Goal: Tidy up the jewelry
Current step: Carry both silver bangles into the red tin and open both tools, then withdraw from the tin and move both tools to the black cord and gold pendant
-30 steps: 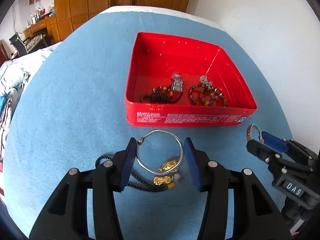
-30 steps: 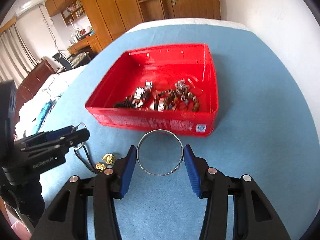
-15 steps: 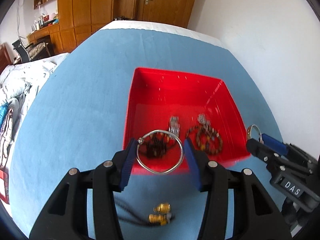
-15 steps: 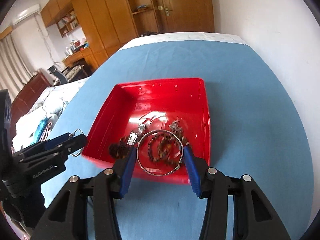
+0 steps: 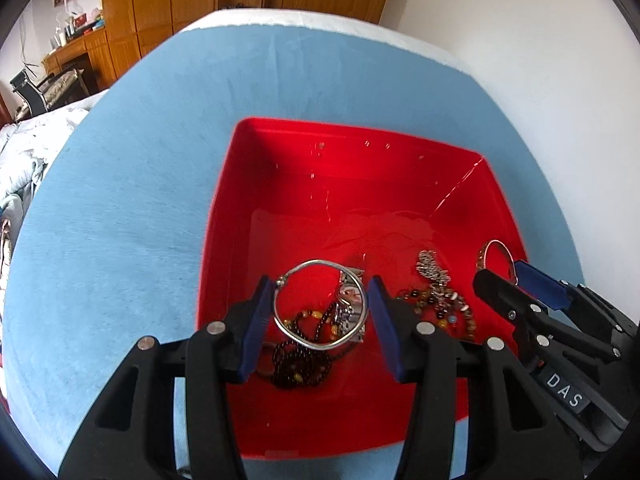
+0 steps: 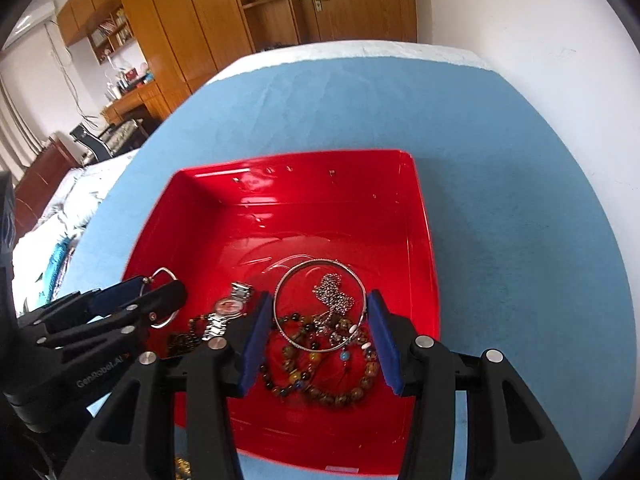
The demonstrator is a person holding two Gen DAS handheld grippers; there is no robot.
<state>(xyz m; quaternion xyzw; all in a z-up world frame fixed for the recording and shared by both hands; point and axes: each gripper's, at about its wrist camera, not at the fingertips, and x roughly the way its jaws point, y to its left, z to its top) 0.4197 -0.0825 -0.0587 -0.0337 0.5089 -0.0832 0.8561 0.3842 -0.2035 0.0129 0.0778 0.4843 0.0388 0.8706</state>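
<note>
A red box (image 5: pixel 280 148) (image 6: pixel 424 216) sits on a blue cloth. In it lie a dark bead bracelet (image 5: pixel 300 360), a watch (image 6: pixel 224 308), a silver chain (image 6: pixel 334 296) and a coloured bead bracelet (image 6: pixel 332 388). My left gripper (image 5: pixel 320 308) is shut on a silver bangle (image 5: pixel 286 320), held above the box's near left part. My right gripper (image 6: pixel 320 308) is shut on a second silver bangle (image 6: pixel 320 263), held above the box's near right part. Each gripper also shows in the other wrist view (image 5: pixel 516 280) (image 6: pixel 160 292).
The blue cloth (image 5: pixel 120 200) covers a round table. A white wall stands at the right. Wooden cabinets (image 6: pixel 192 32) and a door stand behind. A bed with bedding (image 5: pixel 20 160) lies at the left. Gold charms (image 6: pixel 182 466) lie on the cloth before the box.
Both grippers have lifted their bangles off the cloth and moved forward over the red box. The gold charms on the black cord stayed behind on the cloth.
</note>
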